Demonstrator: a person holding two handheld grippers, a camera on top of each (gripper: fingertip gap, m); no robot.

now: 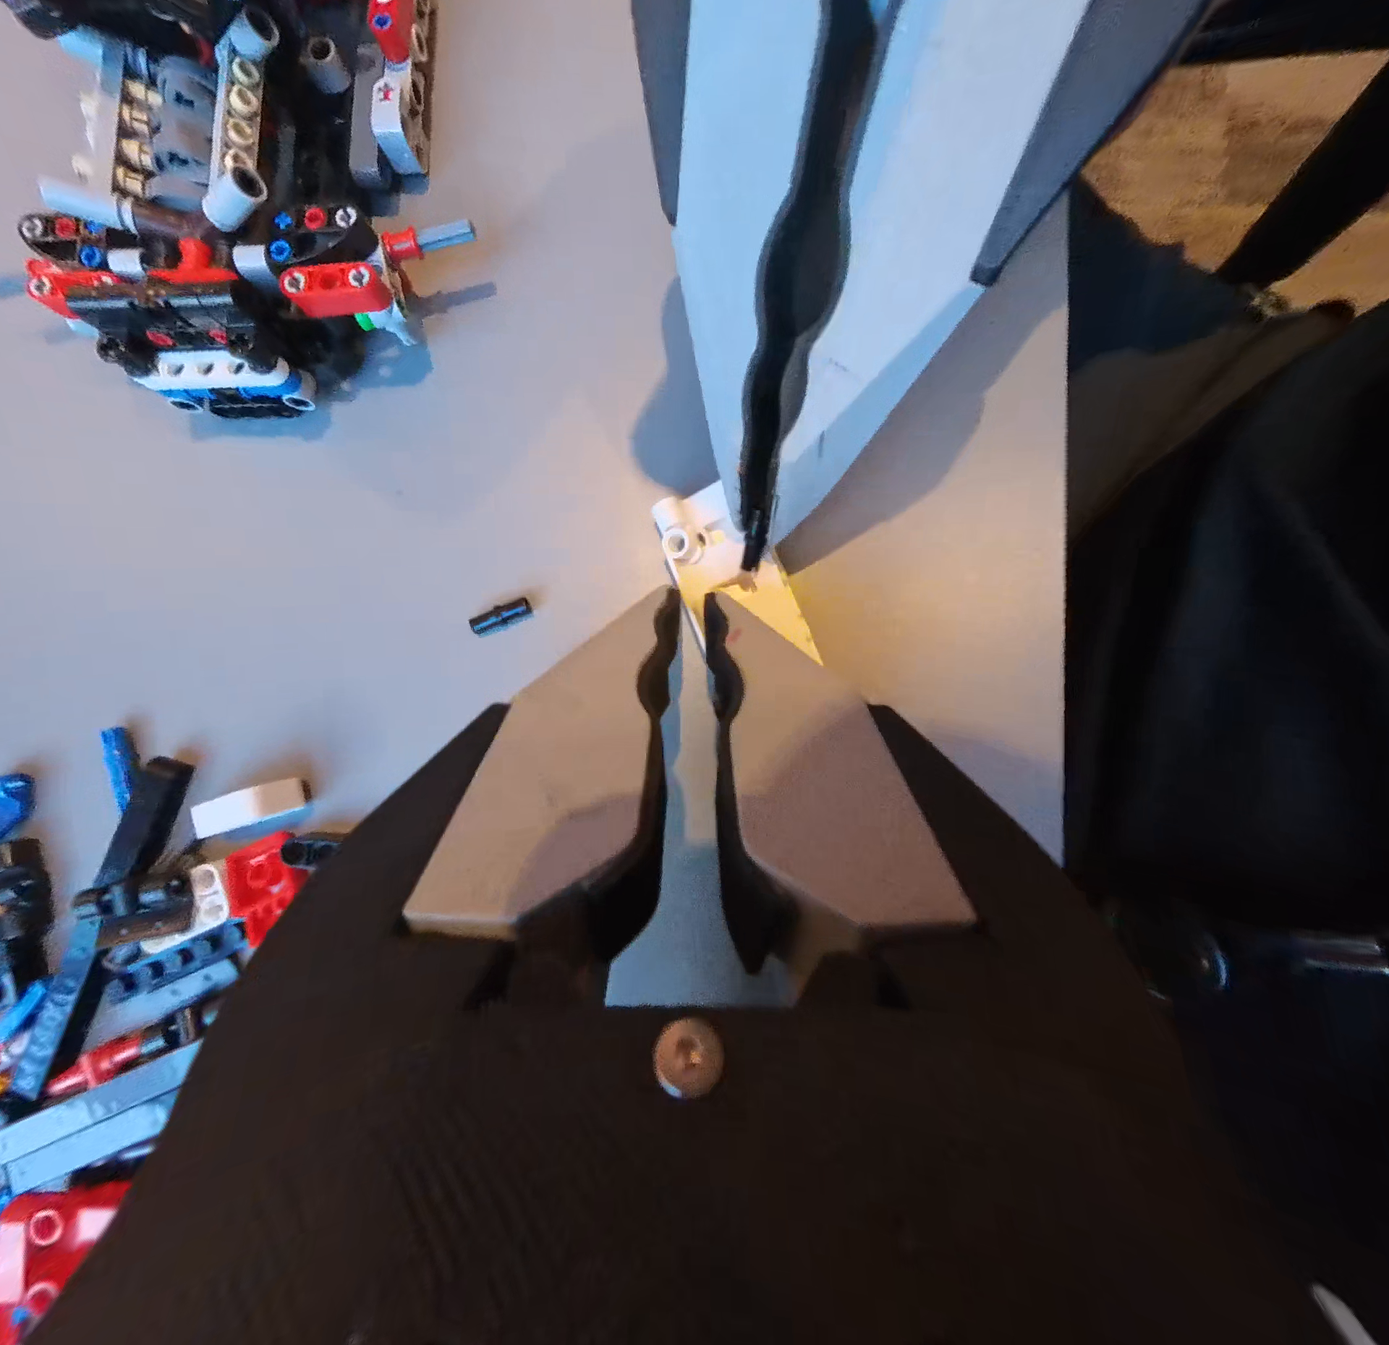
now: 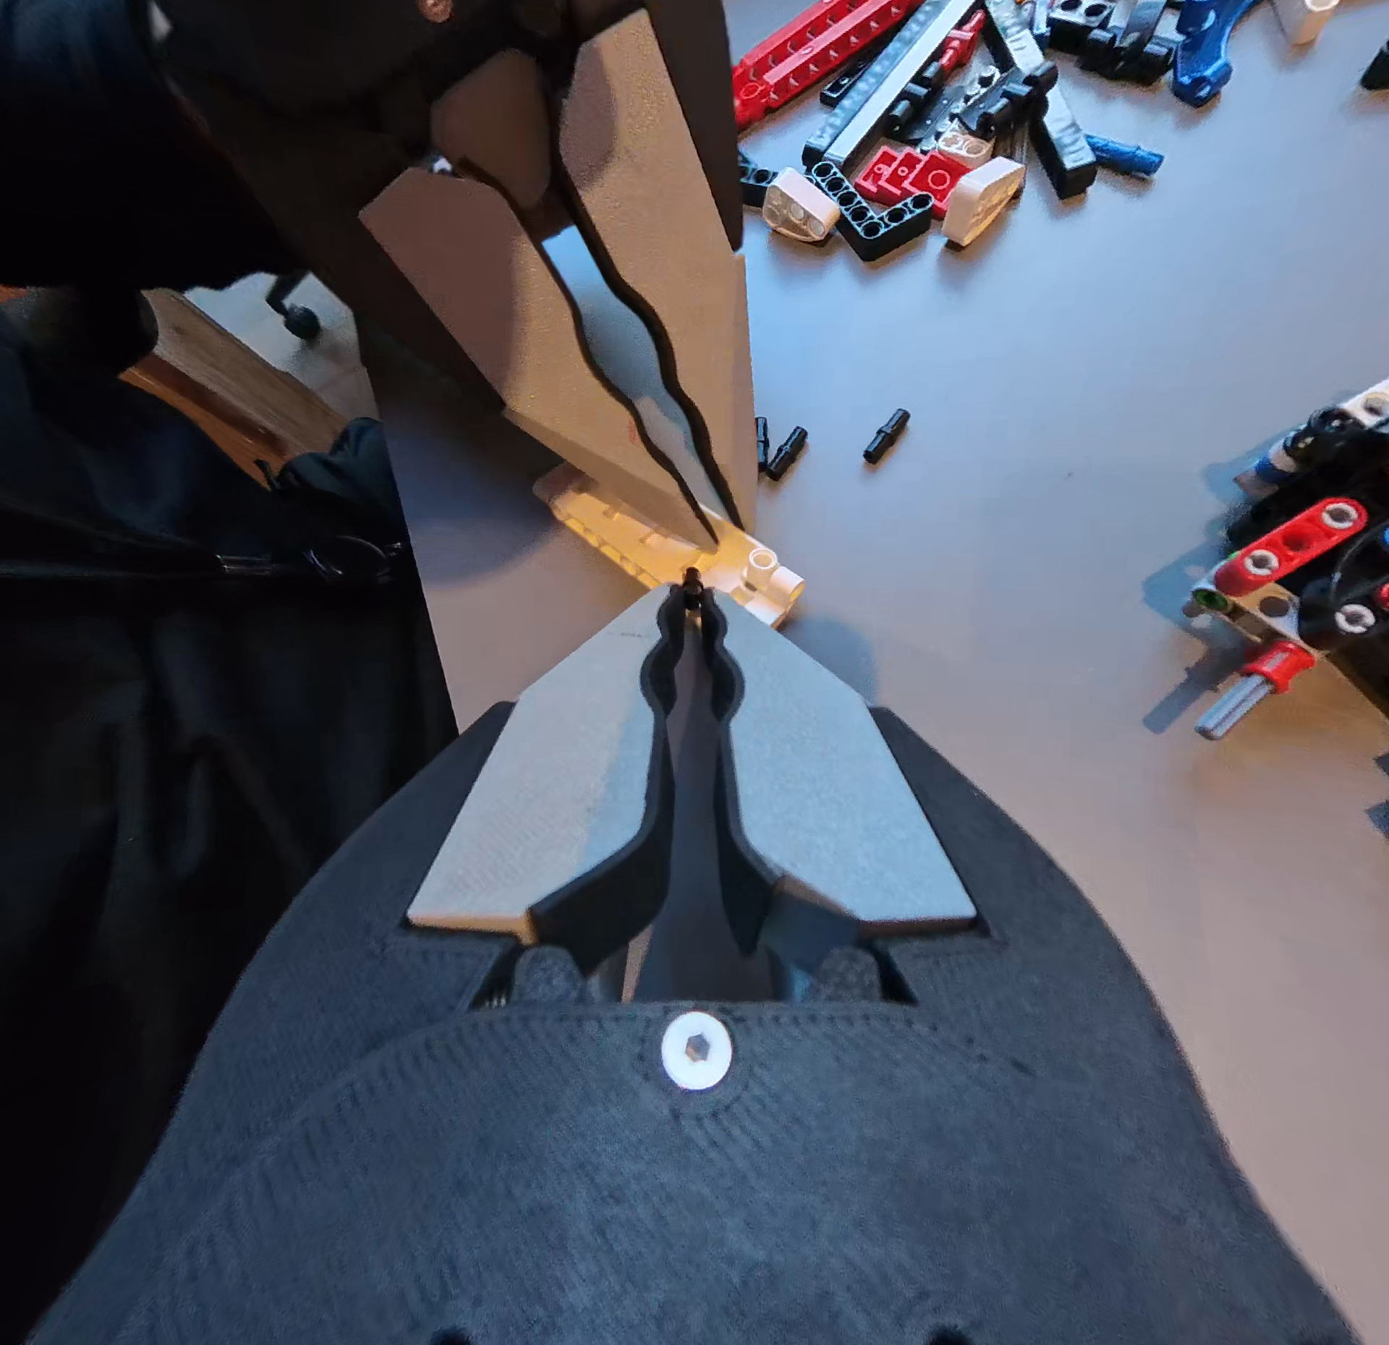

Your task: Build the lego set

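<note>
My left gripper (image 1: 691, 600) is shut on a flat white panel piece (image 1: 688, 529) and holds it edge-on just above the grey table (image 1: 376, 557). My right gripper (image 2: 692, 601) is shut on a small black pin (image 2: 691, 581), whose tip touches or nearly touches the panel (image 2: 774, 586) beside its pin hole. The right gripper (image 1: 751, 557) reaches in from the top of the left wrist view. The left gripper (image 2: 721, 533) reaches in from the upper left of the right wrist view. The fingers hide much of the panel.
A part-built black, red and grey model (image 1: 218, 204) stands on the table, also at the right of the right wrist view (image 2: 1323, 580). A pile of loose parts (image 1: 113, 971) (image 2: 977, 91) lies nearby. Loose black pins (image 1: 500, 616) (image 2: 887, 435) lie close by. The table edge (image 1: 1063, 632) borders dark clothing.
</note>
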